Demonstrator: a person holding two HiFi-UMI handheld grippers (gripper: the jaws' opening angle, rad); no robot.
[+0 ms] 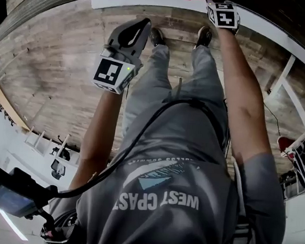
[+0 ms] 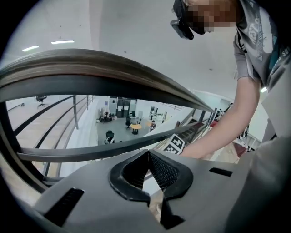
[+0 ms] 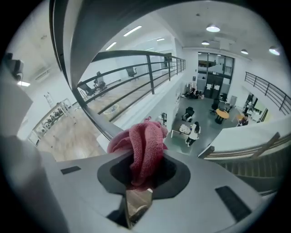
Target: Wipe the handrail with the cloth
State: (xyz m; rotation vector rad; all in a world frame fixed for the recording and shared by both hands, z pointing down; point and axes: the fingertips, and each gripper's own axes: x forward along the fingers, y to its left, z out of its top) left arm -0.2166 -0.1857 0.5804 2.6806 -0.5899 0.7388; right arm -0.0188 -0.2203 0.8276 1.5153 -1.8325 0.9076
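Cloth point(image 3: 143, 145), pink knit, sits pinched between the right gripper's point(image 3: 140, 182) jaws beside the handrail point(image 3: 75, 59), ready for wiping; the left gripper point(image 2: 150, 157), closed and empty, hangs back from it.

Cloth point(image 3: 144, 146): coarse knit fabric. Handrail point(image 2: 100, 73): smooth, glossy. Floor point(image 1: 52, 63): wood planks, matt.

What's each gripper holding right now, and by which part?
The right gripper grips the pink cloth by a bunched fold; the left gripper, jaws together, holds nothing.
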